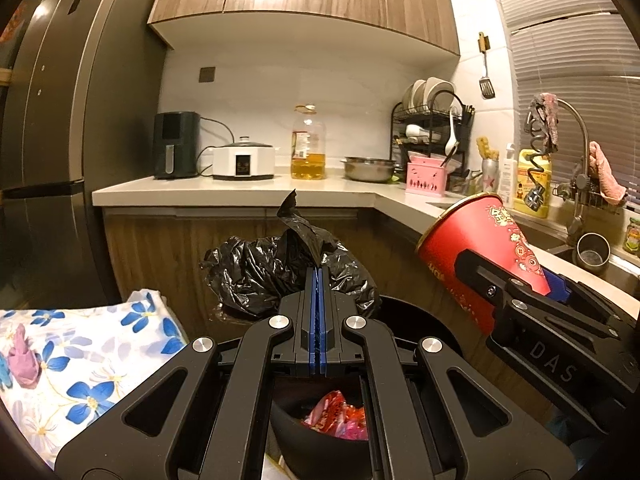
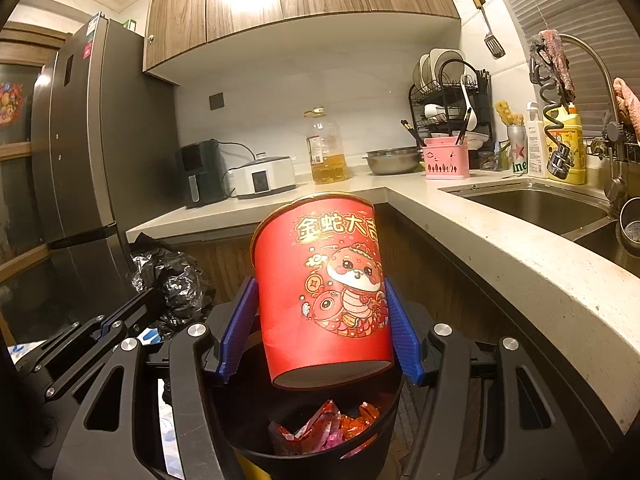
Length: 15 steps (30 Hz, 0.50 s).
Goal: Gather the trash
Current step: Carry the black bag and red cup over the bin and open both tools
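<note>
My right gripper (image 2: 322, 312) is shut on a red paper cup (image 2: 324, 296) with a gold cartoon print and holds it upright just above a black trash bin (image 2: 384, 436). The bin holds red and pink wrappers (image 2: 324, 426). My left gripper (image 1: 319, 280) is shut on the edge of a black trash bag (image 1: 276, 272), held up beside the bin (image 1: 420, 320). The left wrist view also shows the red cup (image 1: 472, 256) tilted at right in the right gripper (image 1: 536, 288), and wrappers (image 1: 340, 420) in the bin below.
A white countertop (image 2: 520, 256) runs along the right with a sink (image 2: 536, 204) and faucet (image 2: 600, 72). An oil bottle (image 2: 326, 148), steel bowl (image 2: 394, 160), pink holder (image 2: 446, 162), cooker (image 2: 264, 178) and air fryer (image 2: 200, 172) stand behind. A fridge (image 2: 88, 152) is left; a floral cloth (image 1: 60, 368) lies lower left.
</note>
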### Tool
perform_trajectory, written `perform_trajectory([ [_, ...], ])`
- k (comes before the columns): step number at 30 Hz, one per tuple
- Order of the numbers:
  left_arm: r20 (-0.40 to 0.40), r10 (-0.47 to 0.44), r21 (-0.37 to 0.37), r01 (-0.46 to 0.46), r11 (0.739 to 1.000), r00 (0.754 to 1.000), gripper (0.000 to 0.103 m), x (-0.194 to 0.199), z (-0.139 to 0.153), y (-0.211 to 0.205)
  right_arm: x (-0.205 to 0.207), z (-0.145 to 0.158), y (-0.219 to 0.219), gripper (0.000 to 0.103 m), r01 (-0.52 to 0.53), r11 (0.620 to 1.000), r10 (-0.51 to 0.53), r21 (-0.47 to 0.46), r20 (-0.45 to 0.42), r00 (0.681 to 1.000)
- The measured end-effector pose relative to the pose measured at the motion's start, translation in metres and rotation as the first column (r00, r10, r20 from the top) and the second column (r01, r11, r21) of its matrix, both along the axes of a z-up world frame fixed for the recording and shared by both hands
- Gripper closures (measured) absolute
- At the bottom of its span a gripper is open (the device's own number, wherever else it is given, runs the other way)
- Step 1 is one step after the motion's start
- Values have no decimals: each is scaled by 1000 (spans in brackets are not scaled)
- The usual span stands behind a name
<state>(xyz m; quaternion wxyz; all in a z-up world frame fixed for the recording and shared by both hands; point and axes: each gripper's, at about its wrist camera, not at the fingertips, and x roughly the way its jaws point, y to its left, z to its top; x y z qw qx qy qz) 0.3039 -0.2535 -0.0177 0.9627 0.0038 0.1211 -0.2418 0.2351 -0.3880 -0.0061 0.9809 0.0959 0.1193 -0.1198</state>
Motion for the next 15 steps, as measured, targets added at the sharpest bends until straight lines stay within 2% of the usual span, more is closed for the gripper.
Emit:
perform_trajectory([
  [15, -7, -47, -17, 47, 999, 999, 102, 15, -10, -8, 16, 1, -4, 40, -12, 1000, 12, 3, 17, 1000],
])
